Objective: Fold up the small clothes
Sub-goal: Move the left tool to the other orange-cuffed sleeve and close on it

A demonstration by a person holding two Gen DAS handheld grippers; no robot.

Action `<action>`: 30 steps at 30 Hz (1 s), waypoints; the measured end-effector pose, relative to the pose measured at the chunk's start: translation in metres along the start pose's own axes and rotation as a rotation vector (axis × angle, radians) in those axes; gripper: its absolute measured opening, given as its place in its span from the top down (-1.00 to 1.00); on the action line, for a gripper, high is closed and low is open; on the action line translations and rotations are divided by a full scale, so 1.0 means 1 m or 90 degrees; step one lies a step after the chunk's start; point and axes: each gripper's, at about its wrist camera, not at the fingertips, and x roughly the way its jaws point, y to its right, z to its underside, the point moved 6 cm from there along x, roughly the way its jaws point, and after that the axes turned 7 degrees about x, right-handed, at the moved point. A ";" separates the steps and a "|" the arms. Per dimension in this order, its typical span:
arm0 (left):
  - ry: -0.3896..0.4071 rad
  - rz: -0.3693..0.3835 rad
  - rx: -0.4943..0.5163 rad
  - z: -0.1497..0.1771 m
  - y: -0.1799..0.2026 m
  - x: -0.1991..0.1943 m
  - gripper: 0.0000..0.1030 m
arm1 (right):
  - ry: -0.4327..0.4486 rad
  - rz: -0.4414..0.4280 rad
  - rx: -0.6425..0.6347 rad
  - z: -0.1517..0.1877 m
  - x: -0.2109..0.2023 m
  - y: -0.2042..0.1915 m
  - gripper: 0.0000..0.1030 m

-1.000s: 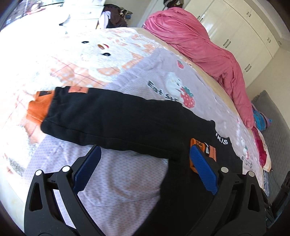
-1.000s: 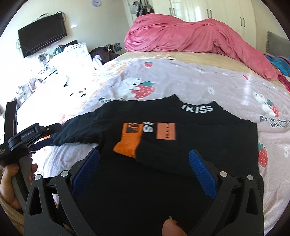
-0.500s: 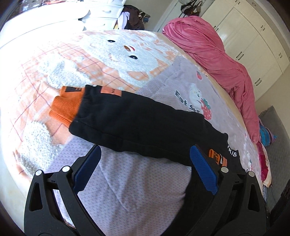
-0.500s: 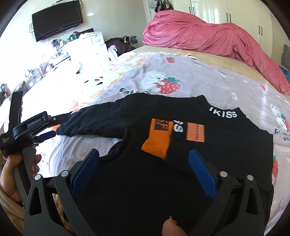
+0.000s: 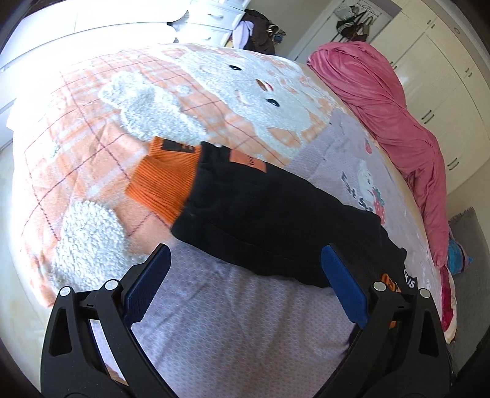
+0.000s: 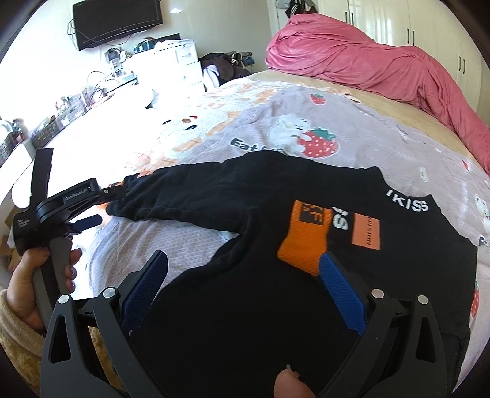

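Observation:
A small black sweater (image 6: 260,290) lies flat on the bed, white lettering at its collar (image 6: 407,205). One sleeve is folded across the chest, its orange cuff (image 6: 306,235) lying there. The other sleeve (image 5: 275,220) stretches out to the left and ends in an orange cuff (image 5: 165,180). My left gripper (image 5: 245,269) hovers open just short of this sleeve, nothing between its blue pads. The left gripper (image 6: 88,214) also shows in the right wrist view, by the sleeve end. My right gripper (image 6: 242,275) hangs open over the sweater's body.
A crumpled pink blanket (image 6: 367,58) lies along the far side of the bed. The quilt shows a fluffy white bear (image 5: 214,101) under the sleeve end. White drawers (image 6: 174,67), a wall TV (image 6: 116,21) and wardrobes (image 5: 444,76) surround the bed.
My left gripper has moved left along the outstretched sleeve toward its orange cuff. The right gripper has shifted slightly left over the sweater. Both stayed open.

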 end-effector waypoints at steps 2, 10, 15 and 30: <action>0.005 -0.007 -0.007 -0.003 -0.008 0.003 -0.79 | -0.004 -0.003 -0.002 0.000 0.003 -0.004 -0.91; 0.014 -0.027 -0.041 -0.015 -0.034 0.022 -0.78 | -0.017 -0.014 -0.008 0.005 0.011 -0.015 -0.91; 0.031 -0.040 -0.042 -0.028 -0.038 0.027 -0.62 | -0.027 -0.012 0.006 0.009 0.015 -0.010 -0.91; 0.082 0.023 -0.014 -0.048 -0.005 0.000 0.82 | -0.025 -0.004 0.053 0.014 0.009 0.017 -0.91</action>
